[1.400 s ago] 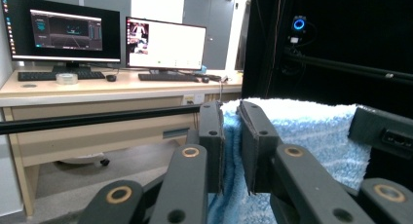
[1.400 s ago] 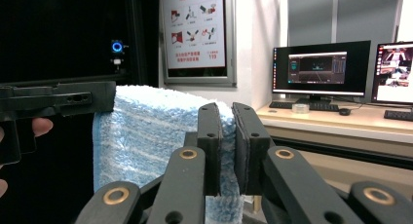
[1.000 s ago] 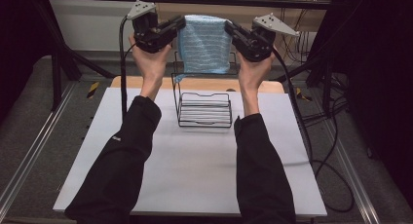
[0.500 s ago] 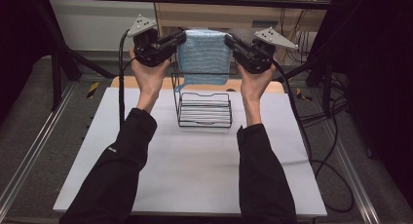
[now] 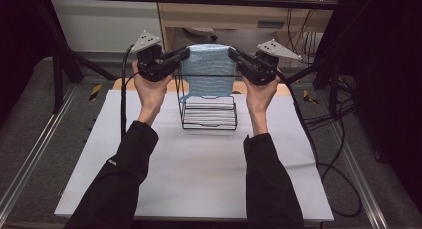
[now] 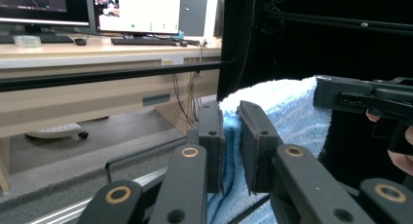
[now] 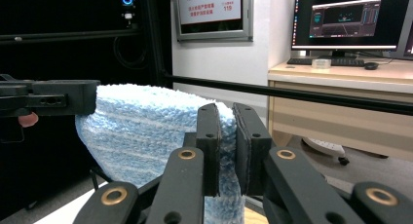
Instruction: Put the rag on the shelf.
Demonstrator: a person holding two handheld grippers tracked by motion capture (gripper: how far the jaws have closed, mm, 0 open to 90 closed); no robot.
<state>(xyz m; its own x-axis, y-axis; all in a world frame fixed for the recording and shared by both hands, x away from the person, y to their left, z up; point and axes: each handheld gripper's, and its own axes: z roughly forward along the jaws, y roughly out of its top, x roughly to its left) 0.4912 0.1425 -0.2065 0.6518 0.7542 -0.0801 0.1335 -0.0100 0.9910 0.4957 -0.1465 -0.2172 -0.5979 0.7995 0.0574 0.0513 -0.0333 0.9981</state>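
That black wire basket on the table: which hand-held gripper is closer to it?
Neither clearly. The left hand-held gripper and right hand-held gripper each pinch a top corner of the blue towel, above the wire basket, on either side of it.

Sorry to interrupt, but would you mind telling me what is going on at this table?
A person holds a blue towel stretched between two grippers. The left gripper and the right gripper each pinch an upper corner with jaws shut. The towel hangs above a black wire rack on the white table.
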